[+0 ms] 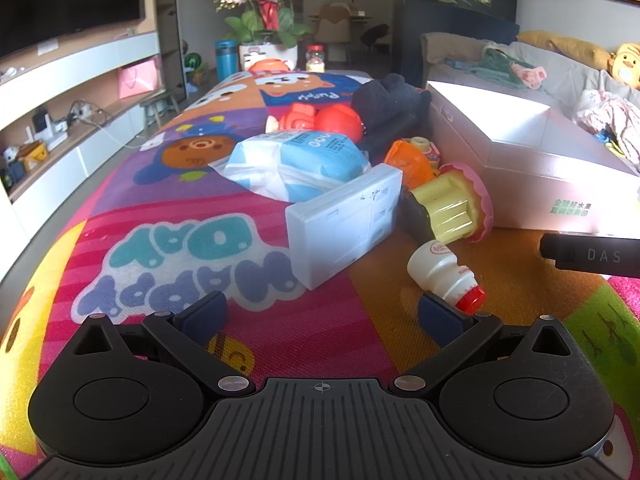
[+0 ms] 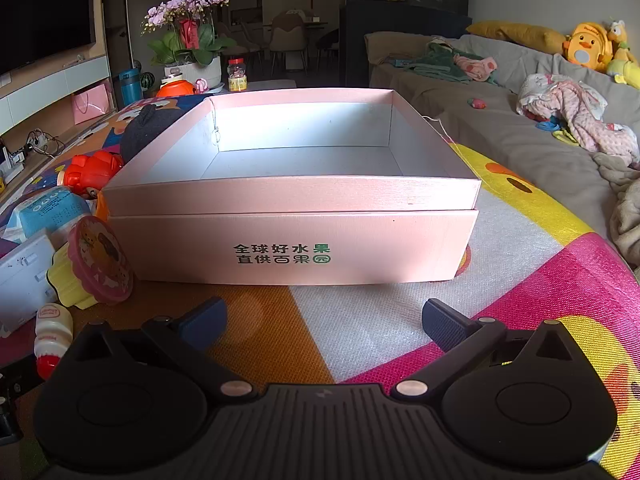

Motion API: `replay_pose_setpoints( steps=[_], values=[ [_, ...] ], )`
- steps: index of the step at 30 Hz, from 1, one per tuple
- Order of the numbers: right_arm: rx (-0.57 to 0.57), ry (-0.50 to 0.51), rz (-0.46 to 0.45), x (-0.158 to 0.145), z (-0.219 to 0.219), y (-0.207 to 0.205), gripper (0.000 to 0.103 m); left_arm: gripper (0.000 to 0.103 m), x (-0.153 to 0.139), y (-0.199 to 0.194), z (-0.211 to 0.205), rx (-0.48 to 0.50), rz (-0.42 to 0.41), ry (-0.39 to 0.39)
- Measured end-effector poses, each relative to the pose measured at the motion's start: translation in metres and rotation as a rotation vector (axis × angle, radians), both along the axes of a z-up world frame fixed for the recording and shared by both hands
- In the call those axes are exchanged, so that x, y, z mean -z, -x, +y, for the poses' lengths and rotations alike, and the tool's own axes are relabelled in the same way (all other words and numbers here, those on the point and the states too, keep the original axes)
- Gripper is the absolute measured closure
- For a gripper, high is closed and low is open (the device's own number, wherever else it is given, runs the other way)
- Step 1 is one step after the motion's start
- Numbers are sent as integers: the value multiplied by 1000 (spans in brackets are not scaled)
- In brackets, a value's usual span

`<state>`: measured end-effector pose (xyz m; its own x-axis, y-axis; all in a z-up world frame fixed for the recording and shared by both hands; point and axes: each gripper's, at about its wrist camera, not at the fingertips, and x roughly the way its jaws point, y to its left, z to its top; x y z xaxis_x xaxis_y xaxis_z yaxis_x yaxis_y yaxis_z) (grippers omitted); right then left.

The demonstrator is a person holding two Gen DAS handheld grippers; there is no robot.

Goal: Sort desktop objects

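A pile of objects lies on the colourful mat in the left wrist view: a white power strip (image 1: 348, 228), a blue-and-white tissue pack (image 1: 296, 160), a small white bottle with a red cap (image 1: 446, 276), a yellow-and-pink cupcake toy (image 1: 456, 204), an orange toy (image 1: 412, 160), a red toy (image 1: 320, 120) and a dark cloth (image 1: 388, 104). My left gripper (image 1: 322, 314) is open and empty, just short of the power strip and the bottle. An open pink box (image 2: 296, 244) stands empty in front of my right gripper (image 2: 324, 318), which is open and empty.
A flower pot (image 1: 266, 20), a teal flask (image 1: 226, 60) and a jar (image 1: 316, 58) stand at the mat's far end. A sofa with clothes and plush toys (image 2: 560, 112) runs along the right. Shelves (image 1: 60, 128) run along the left.
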<state>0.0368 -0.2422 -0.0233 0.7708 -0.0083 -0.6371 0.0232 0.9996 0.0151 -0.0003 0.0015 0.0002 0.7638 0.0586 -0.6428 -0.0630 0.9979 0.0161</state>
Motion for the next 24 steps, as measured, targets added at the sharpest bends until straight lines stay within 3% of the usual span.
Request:
replay_pose_setpoints(
  steps=[24],
  values=[
    [0,-1,0,0,-1,0,0,0,0,0,0,2,0,10]
  ],
)
